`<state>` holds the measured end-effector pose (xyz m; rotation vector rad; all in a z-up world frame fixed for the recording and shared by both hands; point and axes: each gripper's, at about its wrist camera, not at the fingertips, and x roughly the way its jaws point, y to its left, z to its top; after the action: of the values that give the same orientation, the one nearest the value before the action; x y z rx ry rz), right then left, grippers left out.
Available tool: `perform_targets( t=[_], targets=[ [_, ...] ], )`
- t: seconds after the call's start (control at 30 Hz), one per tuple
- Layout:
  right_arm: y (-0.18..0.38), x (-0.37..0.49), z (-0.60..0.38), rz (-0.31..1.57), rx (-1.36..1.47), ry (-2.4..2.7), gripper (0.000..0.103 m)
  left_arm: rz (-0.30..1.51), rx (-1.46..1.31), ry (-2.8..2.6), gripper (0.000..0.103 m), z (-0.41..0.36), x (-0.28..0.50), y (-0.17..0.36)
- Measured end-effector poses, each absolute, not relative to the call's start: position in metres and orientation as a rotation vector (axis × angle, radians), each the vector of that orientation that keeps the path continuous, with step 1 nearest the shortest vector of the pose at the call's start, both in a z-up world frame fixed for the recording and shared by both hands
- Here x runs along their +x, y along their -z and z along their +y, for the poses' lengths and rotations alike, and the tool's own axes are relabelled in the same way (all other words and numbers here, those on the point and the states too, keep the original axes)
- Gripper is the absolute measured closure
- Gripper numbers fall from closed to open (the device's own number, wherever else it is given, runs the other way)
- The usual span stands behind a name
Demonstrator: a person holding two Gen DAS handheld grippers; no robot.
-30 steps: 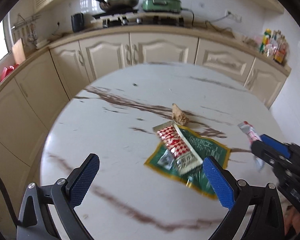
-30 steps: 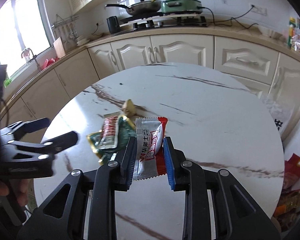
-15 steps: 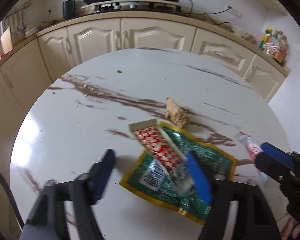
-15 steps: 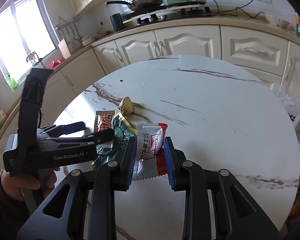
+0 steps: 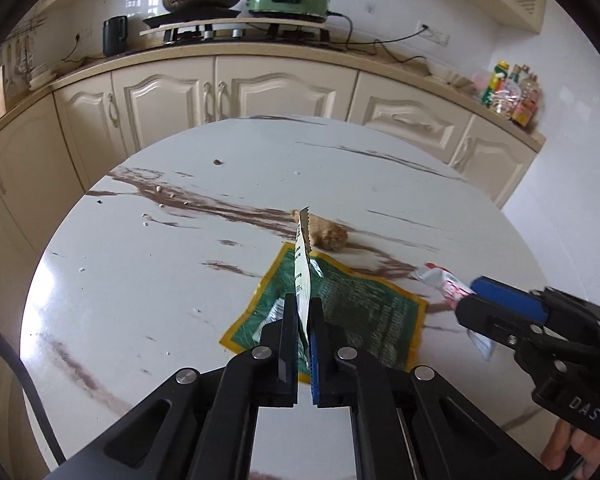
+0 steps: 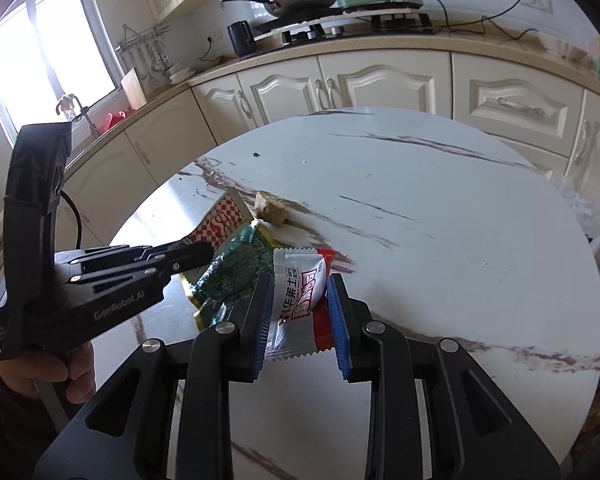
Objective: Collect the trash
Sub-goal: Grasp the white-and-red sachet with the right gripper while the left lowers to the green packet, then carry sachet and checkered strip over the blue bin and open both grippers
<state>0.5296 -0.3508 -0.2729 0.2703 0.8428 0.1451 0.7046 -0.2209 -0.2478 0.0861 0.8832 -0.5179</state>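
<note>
right wrist alone shows the checked wrapper [image 6: 219, 222] face; left, edge-on.

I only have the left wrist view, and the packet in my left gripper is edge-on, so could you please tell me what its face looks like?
Observer: The right wrist view shows the checkered packet face-on, with red and white checks.
Operator: Thank you. Is the right gripper holding the white-and-red wrapper squarely?
Observer: Yes, its pads clamp the wrapper across its width, with the printed face up towards the camera.
</note>
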Motion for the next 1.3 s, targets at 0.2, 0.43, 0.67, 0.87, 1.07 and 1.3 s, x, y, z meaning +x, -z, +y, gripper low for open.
perform_targets(
  t=[0.2,0.43,0.67,0.87,1.07,1.3],
  targets=[
    [0.263,0.527,-0.335,0.840,0.262,-0.156,0.077,0.846,0.061,0.554,0.103,-0.197,0.673,0.230],
    [0.237,0.520,-0.304,0.815,0.222,-0.164,0.077,0.777,0.035,0.573,0.103,-0.153,0.627,0.191],
    [0.202,0.516,-0.242,0.780,0.145,-0.208,0.077,0.717,-0.026,0.553,0.103,-0.078,0.578,0.165],
    [0.185,0.530,-0.154,0.770,0.076,-0.306,0.077,0.689,-0.094,0.460,0.103,0.018,0.546,0.157],
    [0.194,0.549,-0.044,0.789,0.021,-0.451,0.077,0.719,-0.155,0.306,0.103,0.121,0.518,0.178],
    [0.255,0.580,0.083,0.900,-0.022,-0.605,0.077,0.854,-0.236,0.145,0.102,0.212,0.504,0.233]
  ],
)
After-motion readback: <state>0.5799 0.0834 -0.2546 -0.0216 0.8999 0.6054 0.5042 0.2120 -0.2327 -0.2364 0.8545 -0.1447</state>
